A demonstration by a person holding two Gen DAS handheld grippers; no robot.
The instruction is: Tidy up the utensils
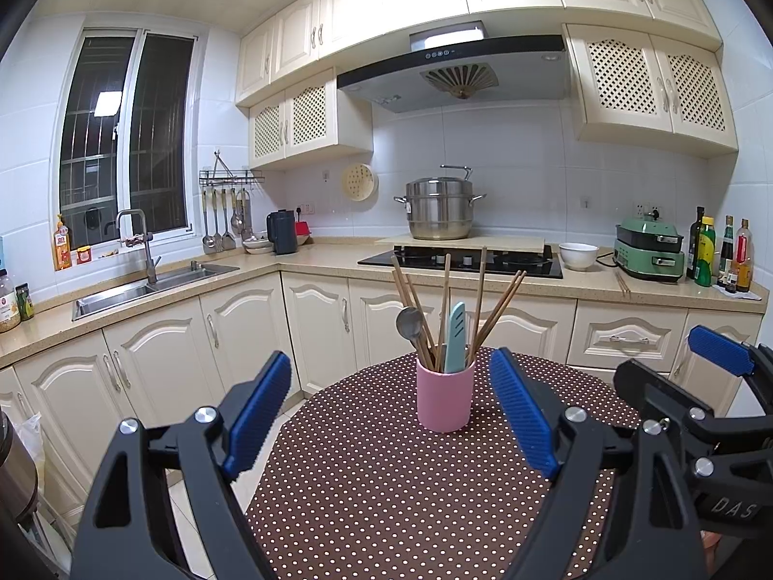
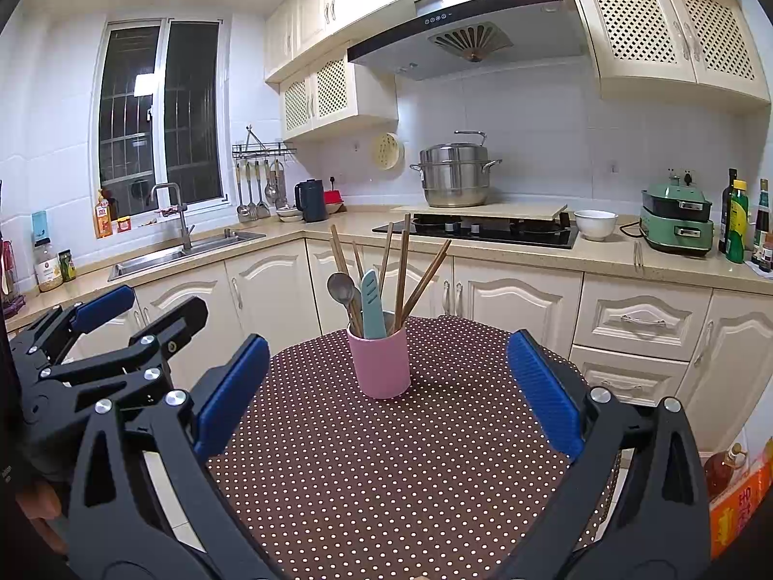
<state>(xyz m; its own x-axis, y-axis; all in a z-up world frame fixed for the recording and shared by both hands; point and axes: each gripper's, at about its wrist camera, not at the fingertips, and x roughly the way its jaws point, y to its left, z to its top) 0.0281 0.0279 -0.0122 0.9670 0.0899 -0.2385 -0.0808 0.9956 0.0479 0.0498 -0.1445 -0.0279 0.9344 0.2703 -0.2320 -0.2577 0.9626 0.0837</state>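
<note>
One round table under a brown white-dotted cloth fills the foreground; behind it runs an L-shaped kitchen counter with cream cabinets, white wall tiles and a dark barred window at left.

Along the counter, left to right: steel sink with its tap, hanging ladles, a dark kettle, black gas hob, steel steamer pot on a board, white bowl, green electric cooker, bottles.

One pink cup stands upright near the far edge of the table, roughly central. Contents counted: one metal spoon, one teal-handled utensil, wooden chopsticks, about seven sticks showing; exact count uncertain where they overlap.

Left gripper: blue pads spread wide, nothing between them, clear of the cup. Right gripper: pads likewise wide apart, empty, cup standing beyond them.

Left wrist view only: loose chopsticks lying on the counter near the cooker show clearly. Right wrist view only: an orange carton and a brown bottle low at the right edge, and fingers of a hand at lower left.
</note>
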